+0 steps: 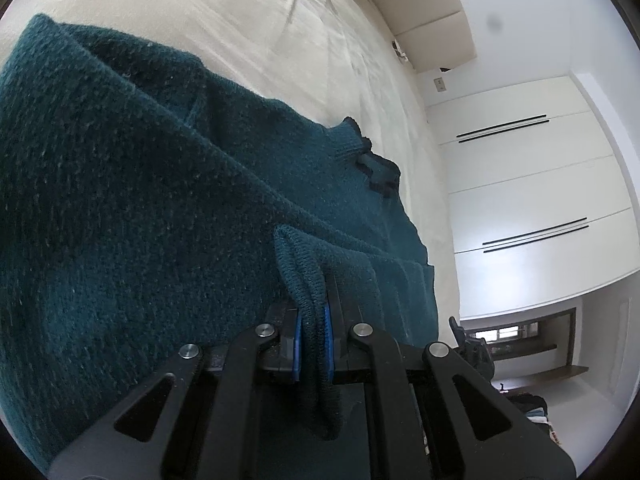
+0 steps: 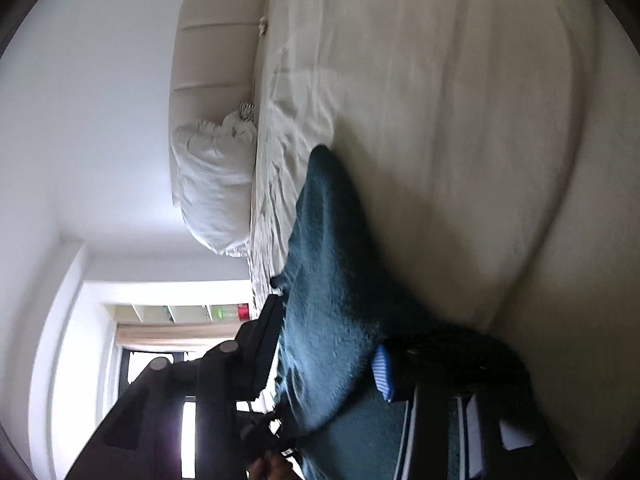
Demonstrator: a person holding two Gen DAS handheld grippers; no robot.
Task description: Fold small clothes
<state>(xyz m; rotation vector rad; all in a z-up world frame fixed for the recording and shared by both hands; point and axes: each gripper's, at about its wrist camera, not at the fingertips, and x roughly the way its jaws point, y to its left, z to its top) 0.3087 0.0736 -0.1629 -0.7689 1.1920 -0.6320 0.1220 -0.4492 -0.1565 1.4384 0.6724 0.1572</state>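
A dark teal knit sweater (image 1: 140,200) lies bunched on the cream bed sheet (image 1: 240,20) and fills most of the left wrist view. My left gripper (image 1: 312,344) is shut on a ribbed edge of it, the fold pinched between the blue pads (image 1: 298,340). In the right wrist view the same sweater (image 2: 328,240) runs from mid-frame down between the fingers of my right gripper (image 2: 324,356). Its jaws stand apart, one black finger on the left and a blue pad (image 2: 382,372) on the right. The knit lies broad between them, not pinched.
The bed sheet (image 2: 460,120) stretches wide and wrinkled beyond the sweater. A white pillow (image 2: 212,184) leans on the padded headboard (image 2: 212,40). White wardrobe doors (image 1: 520,200) stand past the bed's edge. A shelf and window (image 2: 180,316) show far off.
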